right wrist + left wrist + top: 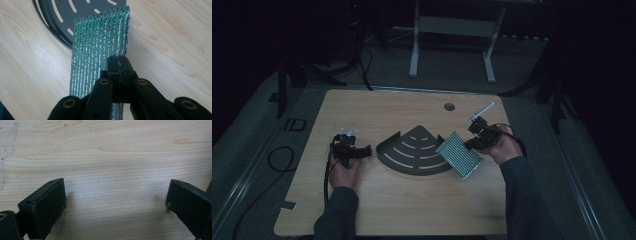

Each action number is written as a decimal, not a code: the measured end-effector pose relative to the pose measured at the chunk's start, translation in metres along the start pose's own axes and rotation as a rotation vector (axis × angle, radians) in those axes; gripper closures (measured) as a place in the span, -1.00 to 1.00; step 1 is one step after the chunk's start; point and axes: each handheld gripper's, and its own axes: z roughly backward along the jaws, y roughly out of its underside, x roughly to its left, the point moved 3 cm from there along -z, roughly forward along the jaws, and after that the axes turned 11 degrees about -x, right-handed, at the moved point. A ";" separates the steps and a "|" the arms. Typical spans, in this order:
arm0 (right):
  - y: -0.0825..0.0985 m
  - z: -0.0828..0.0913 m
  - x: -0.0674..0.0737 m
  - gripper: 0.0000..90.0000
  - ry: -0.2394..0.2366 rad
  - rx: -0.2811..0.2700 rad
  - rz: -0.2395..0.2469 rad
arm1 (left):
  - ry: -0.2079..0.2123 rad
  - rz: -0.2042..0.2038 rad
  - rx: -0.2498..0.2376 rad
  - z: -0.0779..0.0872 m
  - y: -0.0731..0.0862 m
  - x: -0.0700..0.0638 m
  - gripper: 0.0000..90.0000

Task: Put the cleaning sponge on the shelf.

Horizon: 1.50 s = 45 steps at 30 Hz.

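pad (100,42): green ribbed, far end over black tray (414,150) rim
right gripper (119,65): clenched on pad edge
left gripper (116,197): released, over bare bench (112,152)

Two dark-sleeved forearms come up from the bottom edge of the high view. The left hand (343,172), at lower left of centre, holds the left gripper (368,150) low, its front aimed toward the middle of the frame. In the left gripper view its black fingers (46,206) stand wide apart at the lower corners, nothing between them. The right hand (506,149), right of centre, holds the right gripper (468,145), angled toward the frame's left. In the right gripper view its fingers (113,65) meet at lower centre, pressed together on a ribbed green sheet (100,42).
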 end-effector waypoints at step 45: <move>-0.046 -0.021 -0.016 0.99 0.001 -0.032 -0.017 | -0.001 0.000 -0.001 0.000 0.000 0.000 -0.92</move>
